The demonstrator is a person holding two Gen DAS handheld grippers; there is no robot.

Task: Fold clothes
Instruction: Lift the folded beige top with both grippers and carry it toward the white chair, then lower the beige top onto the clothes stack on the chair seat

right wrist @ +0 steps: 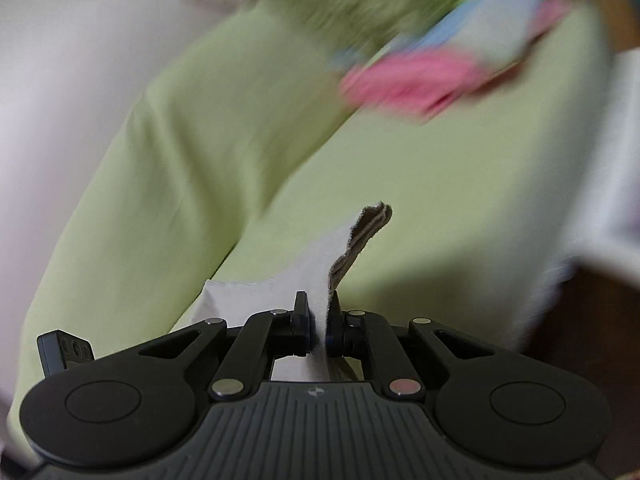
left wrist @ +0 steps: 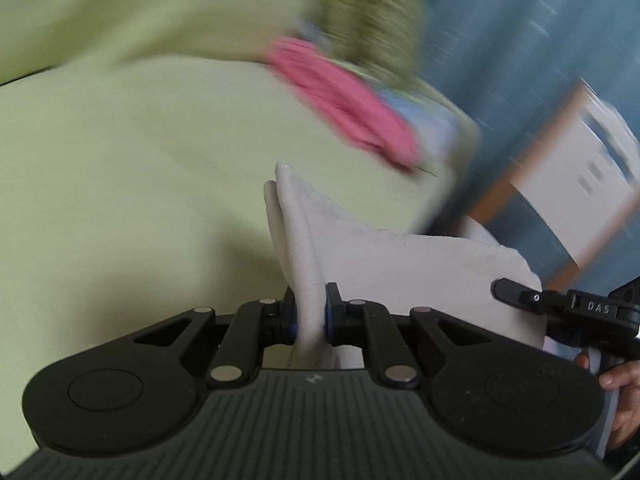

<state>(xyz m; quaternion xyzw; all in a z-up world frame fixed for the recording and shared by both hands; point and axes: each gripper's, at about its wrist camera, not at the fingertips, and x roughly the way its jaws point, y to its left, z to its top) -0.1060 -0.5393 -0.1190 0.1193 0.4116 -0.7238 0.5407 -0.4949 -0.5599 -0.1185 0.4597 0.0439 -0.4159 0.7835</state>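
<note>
A pale grey-white cloth (left wrist: 400,260) hangs stretched between both grippers above a light green surface (left wrist: 120,180). My left gripper (left wrist: 309,316) is shut on one folded edge of it. My right gripper (right wrist: 319,328) is shut on another edge of the cloth (right wrist: 320,256), whose layered corner sticks up past the fingers. The right gripper also shows in the left wrist view (left wrist: 560,308) at the far right, holding the cloth's other end. Both views are blurred by motion.
A pile of clothes lies at the far end of the green surface: a pink piece (left wrist: 344,104), a light blue one (right wrist: 492,12) and an olive-green one (left wrist: 372,20). A blue floor (left wrist: 520,40) and white-and-wood furniture (left wrist: 580,168) lie to the right.
</note>
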